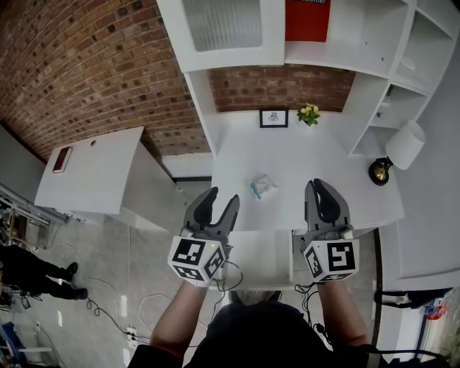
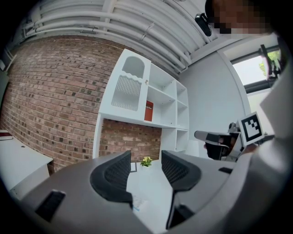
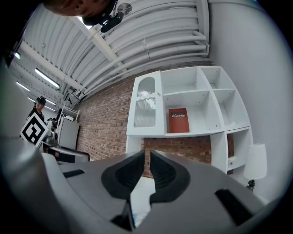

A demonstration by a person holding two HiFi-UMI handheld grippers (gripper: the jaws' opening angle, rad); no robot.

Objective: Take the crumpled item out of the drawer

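**While the crumpled item (image 1: 263, 187) lies on the desk (image 1: 323, 154), nothing is gripped**

As you look down in the head view, the crumpled item, pale with a touch of blue, rests on the white desk top at the centre of the frame. It lies just above the gap between your two tools and touches neither.

Your left gripper (image 1: 223, 195) sits at lower centre-left with its jaws spread well apart. Its own view shows only bare desk between them, with a corner of the crumpled item peeking out low beside the left pad.

Your right gripper (image 1: 318, 185) sits at lower centre-right. Its jaws are drawn almost together, leaving only a thin slit with nothing in it.

At the back of the desk, upper centre, a small frame (image 1: 274, 118) and a plant (image 1: 309, 113) with yellow flowers stand side by side against the brick wall. A lamp (image 1: 402, 147) with a white shade stands at the desk's right end. A red book (image 1: 307, 18) stands on the shelf at the top edge. At far lower left, a person (image 1: 29, 269) in dark clothes is on the floor.
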